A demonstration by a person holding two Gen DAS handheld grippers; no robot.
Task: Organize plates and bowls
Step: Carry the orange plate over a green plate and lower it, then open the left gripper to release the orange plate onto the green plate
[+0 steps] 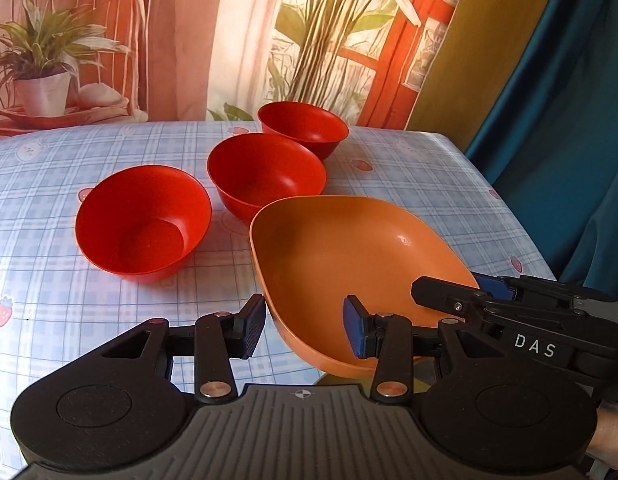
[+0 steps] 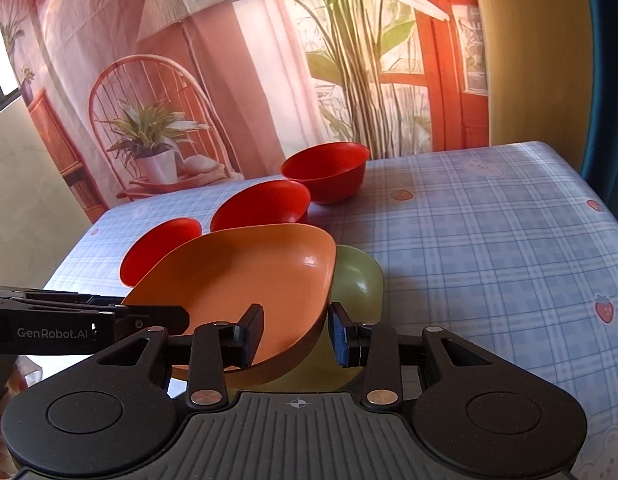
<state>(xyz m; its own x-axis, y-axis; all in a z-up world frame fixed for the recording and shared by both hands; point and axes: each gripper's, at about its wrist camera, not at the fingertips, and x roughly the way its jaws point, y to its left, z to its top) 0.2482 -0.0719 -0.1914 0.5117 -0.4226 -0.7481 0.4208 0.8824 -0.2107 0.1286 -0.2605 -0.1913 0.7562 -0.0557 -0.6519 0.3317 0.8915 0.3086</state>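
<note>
Orange plate point(image 2: 245, 276) gripped by L+R jaws.

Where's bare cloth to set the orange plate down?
Free: the checked tablecloth right of the red bowls and green plate, out to the table's right edge. Crowded: the diagonal row of three red bowls left of the orange plate.
</note>
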